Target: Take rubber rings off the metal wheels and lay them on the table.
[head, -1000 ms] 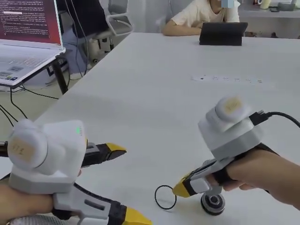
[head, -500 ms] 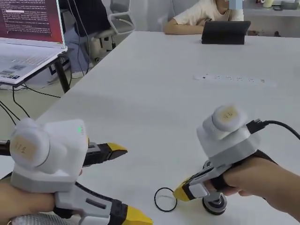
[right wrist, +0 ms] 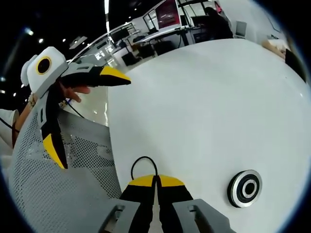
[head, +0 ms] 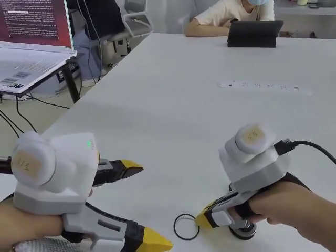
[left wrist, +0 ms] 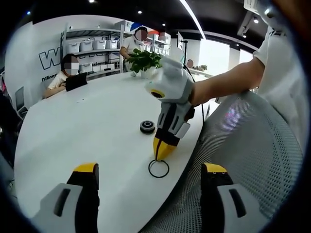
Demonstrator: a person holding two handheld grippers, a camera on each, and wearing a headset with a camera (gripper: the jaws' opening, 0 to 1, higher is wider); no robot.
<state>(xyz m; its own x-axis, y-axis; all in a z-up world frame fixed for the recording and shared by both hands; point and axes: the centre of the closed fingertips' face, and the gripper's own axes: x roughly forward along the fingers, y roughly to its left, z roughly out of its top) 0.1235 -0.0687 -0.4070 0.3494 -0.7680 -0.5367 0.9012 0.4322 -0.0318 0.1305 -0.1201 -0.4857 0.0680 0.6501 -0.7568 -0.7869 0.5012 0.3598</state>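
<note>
Lying flat on the white desk (head: 184, 105) near its front edge, the black rubber ring (head: 175, 227) touches the tips of the right claw (head: 202, 220), jaws closed together, with the metal wheel (head: 242, 229) just beside it, while the left claw (head: 149, 206) hovers wide open and empty.

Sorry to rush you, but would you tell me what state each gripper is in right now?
Left gripper: open, fingers wide apart, holding nothing.
Right gripper: shut, pinching the edge of the rubber ring.
</note>
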